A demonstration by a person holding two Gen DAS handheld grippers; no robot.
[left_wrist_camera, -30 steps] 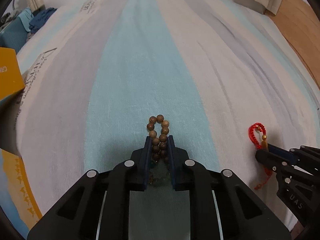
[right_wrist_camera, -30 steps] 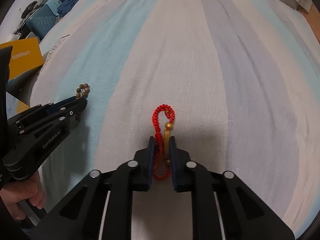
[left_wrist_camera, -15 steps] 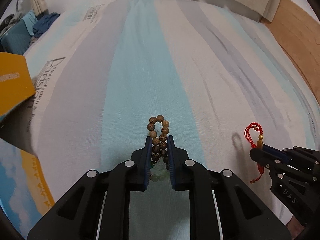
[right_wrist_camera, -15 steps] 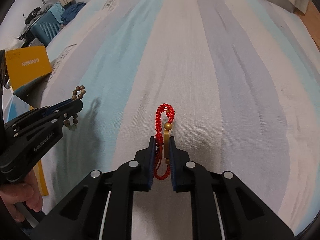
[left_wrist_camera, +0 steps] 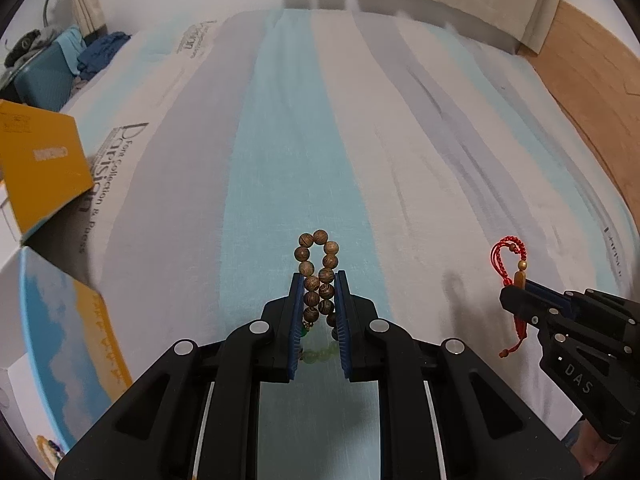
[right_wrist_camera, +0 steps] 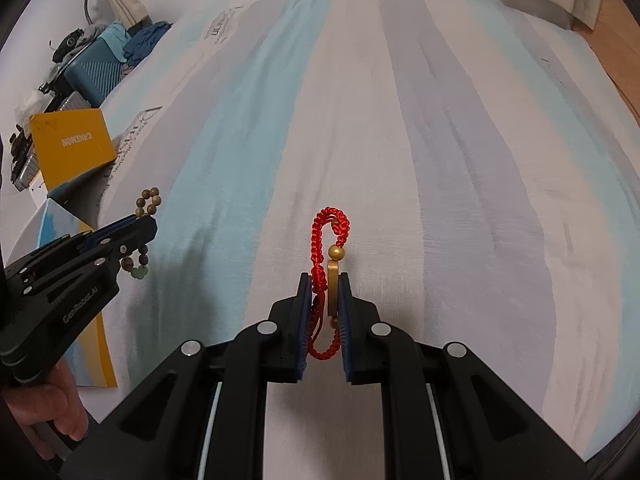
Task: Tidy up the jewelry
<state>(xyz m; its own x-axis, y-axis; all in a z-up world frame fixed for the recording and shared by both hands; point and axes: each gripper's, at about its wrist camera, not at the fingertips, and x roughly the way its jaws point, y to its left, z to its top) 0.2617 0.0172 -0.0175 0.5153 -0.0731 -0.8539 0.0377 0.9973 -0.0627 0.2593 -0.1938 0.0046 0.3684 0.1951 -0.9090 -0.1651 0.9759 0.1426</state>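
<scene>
While both pieces hang limp and light, the left gripper point(left_wrist_camera: 318, 312) pinches the wooden bead bracelet point(left_wrist_camera: 318, 268) mid-loop. The right gripper point(right_wrist_camera: 325, 312) is clamped on the red cord bracelet point(right_wrist_camera: 330, 236) at its stiff gold charm, likely the surest hold.

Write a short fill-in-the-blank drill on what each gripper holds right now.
1. The left gripper is shut on a bracelet of brown ____ beads.
2. The right gripper is shut on a braided cord bracelet coloured ____.
3. Both bracelets hang above a ____ bedsheet.

Missing words: wooden; red; striped
</scene>
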